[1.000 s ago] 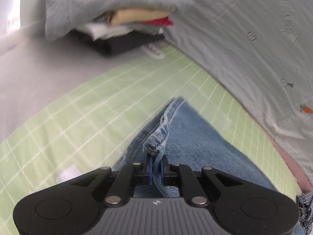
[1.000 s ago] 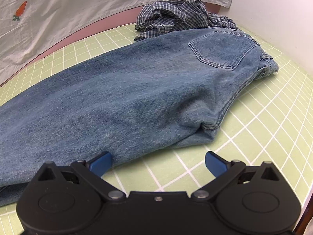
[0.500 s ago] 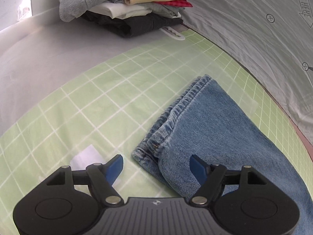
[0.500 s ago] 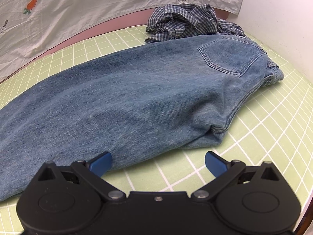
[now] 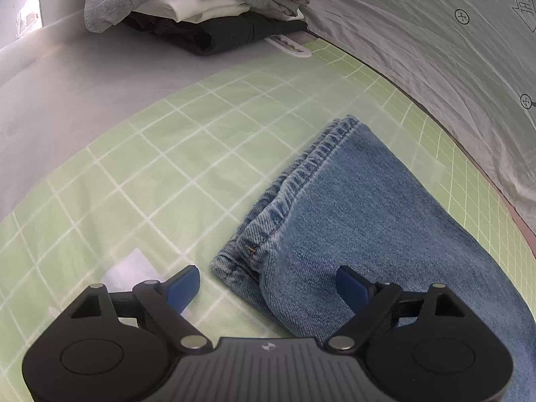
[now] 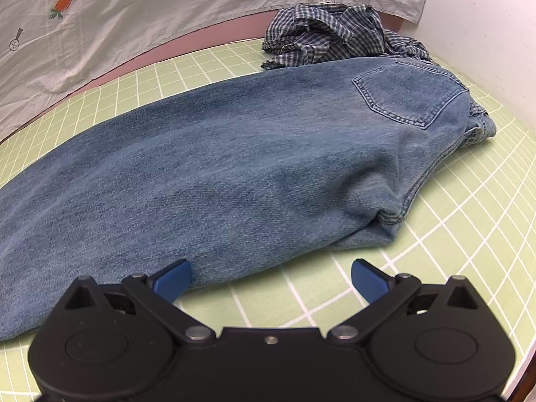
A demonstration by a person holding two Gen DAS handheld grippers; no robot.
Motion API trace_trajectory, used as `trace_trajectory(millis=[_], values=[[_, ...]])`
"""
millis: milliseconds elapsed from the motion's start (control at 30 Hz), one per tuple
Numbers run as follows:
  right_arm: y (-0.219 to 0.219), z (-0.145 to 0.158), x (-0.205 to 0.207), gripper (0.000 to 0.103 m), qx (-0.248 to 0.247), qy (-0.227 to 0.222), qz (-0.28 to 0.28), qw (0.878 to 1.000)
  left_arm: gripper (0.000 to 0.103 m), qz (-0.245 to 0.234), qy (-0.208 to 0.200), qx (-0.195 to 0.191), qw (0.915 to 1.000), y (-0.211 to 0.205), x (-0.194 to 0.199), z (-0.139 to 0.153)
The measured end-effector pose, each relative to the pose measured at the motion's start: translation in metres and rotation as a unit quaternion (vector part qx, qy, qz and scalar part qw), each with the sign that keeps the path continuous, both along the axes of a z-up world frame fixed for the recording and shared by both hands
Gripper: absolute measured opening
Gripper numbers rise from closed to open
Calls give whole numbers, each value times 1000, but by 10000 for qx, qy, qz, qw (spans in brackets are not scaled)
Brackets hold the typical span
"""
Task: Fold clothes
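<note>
- Jeans (image 6: 234, 167) lie flat across the green grid mat (image 6: 469, 227), folded lengthwise w/ one leg stacked on the other; back pocket (image 6: 405, 97) faces up at the waist end, far right in my right view
- Leg hems (image 5: 291, 201) sit at the other end, stacked edges showing in my left view, pointing toward the mat's far side
- My left gripper (image 5: 268, 284) is spread wide, gripping nothing; left blue fingertip (image 5: 182, 286) over bare mat just beside the hem corner, right fingertip (image 5: 351, 288) over the denim – can't tell if it touches the cloth
- My right gripper (image 6: 271, 276) is also wide apart and empty; its left fingertip (image 6: 172, 276) sits at the jeans' near edge, right one (image 6: 368, 278) over bare mat, near the crotch fold
- Crumpled checked shirt (image 6: 335, 37) lies just behind the waist, touching or overlapping the jeans there
- Stack of folded clothes (image 5: 217, 6) rests well past the hems, off the mat on a pale surface: grey, beige, red, white, black layers
- Small white patch (image 5: 129, 268) on the mat near my left fingertip
- Grey printed sheet (image 6: 150, 10) w/ carrot (image 6: 65, 0) and target marks runs along the mat's far edge
</note>
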State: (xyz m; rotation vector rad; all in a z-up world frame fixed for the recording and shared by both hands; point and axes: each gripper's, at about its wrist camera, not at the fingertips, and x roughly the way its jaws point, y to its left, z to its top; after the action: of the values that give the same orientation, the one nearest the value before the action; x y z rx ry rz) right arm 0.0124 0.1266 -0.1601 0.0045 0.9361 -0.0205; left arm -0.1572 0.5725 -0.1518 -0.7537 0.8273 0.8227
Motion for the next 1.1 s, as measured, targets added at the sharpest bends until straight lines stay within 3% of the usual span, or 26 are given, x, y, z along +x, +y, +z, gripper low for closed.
trace_trajectory(millis=[100,200,367,467,567,667,833,967,1100], values=[[2,-1,1,103,-11,39,21,10000,86,23,-69,98,9999,-2,2,0],[3,-2,2,103,-4,69,39,10000,74,46,-137,196,9997,-4,3,0],[4,-4,1,103,49,105,76,9999,37,343,-273,133,9989,6,-4,1],[3,-3,0,103,105,98,103,9998,26,275,-413,124,9987,6,-3,11],[-1,-1,-1,103,166,44,112,9998,22,70,-456,416,9981,-6,5,25],[-9,3,-2,103,237,-36,51,9997,21,-159,-752,564,9954,-20,15,41],[-31,7,-4,103,323,-115,-122,9993,20,-829,-1010,988,9865,-54,46,70],[-50,10,-5,103,393,-159,-265,9988,20,-1538,-1030,1380,9730,-101,80,83],[-71,11,-4,103,481,-184,-420,9978,19,-2501,-1006,1493,9513,-163,107,80]])
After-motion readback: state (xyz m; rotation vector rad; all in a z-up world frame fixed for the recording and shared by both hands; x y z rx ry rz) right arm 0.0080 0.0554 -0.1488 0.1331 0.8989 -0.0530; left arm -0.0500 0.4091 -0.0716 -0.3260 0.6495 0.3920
